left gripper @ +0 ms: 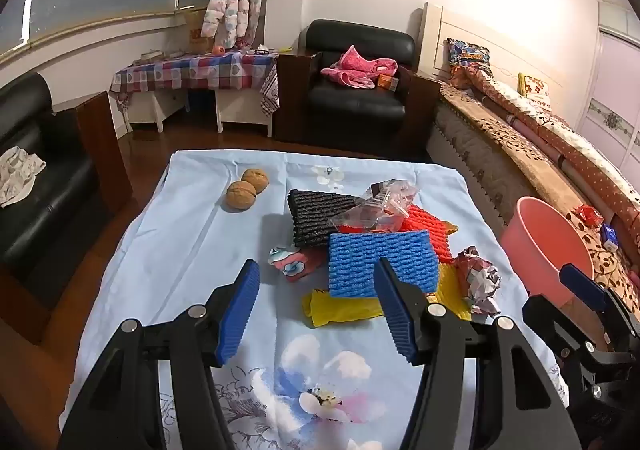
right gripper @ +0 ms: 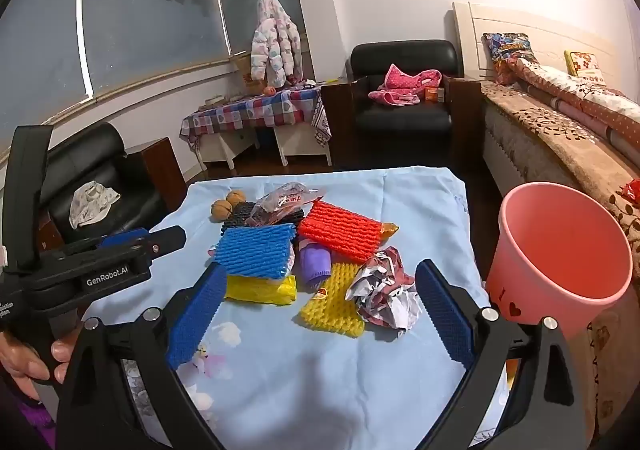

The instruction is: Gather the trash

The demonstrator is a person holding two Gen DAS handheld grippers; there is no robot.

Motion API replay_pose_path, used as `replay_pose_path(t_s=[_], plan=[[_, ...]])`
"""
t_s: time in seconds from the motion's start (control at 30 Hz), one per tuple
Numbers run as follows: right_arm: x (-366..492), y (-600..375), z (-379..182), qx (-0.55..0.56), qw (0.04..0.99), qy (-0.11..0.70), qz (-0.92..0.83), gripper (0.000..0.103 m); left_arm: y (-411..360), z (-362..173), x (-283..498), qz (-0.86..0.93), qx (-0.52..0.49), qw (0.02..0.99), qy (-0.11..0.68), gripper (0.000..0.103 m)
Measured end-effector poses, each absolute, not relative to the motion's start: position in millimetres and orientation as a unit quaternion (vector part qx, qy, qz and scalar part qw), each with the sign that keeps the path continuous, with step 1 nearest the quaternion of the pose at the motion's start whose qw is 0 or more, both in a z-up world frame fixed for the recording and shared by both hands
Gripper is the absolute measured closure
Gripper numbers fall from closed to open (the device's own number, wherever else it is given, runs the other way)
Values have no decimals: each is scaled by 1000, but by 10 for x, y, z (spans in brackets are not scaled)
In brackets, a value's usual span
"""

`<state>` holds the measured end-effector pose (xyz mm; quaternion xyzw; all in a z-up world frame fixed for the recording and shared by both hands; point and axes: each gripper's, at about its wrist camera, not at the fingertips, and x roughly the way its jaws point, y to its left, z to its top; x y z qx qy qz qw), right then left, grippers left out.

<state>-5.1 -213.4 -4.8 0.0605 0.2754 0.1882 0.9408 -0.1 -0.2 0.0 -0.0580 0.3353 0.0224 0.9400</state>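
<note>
While both tools hang above the near end of the table, we see the left gripper [left gripper: 316, 306] with its blue ribbed pads spread apart and nothing between them, tilted down toward the trash pile. The right gripper [right gripper: 316, 314] stands wider still, its jaws empty, framing the near edge of the pile. In the right wrist view a hand [right gripper: 28, 354] holds the left tool's black handle at the left edge.

Just beyond the pads we find a blue foam net [left gripper: 382, 264] lying over a yellow plastic wrapper [left gripper: 340, 308]. To its right sit a yellow foam net [right gripper: 332, 302] and a crumpled foil-and-paper ball [right gripper: 384, 298], touching each other. Farther off lie a red foam net [right gripper: 340, 234], a black foam net [left gripper: 316, 216] and a clear plastic bag [left gripper: 376, 206] resting on top of them. A purple item [right gripper: 316, 262] shows between the nets; we cannot tell what it is. Two walnuts [left gripper: 248, 190] sit at the far left, apart from the heap.

Everything rests on a light blue floral tablecloth [left gripper: 192, 250]. A pink bucket [right gripper: 560, 250] stands off the table's right edge, beside a bed [left gripper: 540, 138].
</note>
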Motion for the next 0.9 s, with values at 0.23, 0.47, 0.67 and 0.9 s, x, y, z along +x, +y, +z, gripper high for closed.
replay_pose_path(t_s=[0.23, 0.47, 0.67, 0.9], plan=[[-47, -2140, -30, 61, 940, 277, 189, 8, 19, 2, 15, 23, -63, 938, 340, 44], [-72, -2091, -29, 54, 941, 274, 192, 8, -5, -7, 2, 22, -56, 940, 337, 44], [-70, -2143, -43, 60, 941, 275, 189, 8, 50, 24, 29, 25, -60, 939, 339, 44], [-65, -2174, -68, 64, 939, 276, 193, 8, 26, 7, 46, 26, -59, 939, 339, 44]])
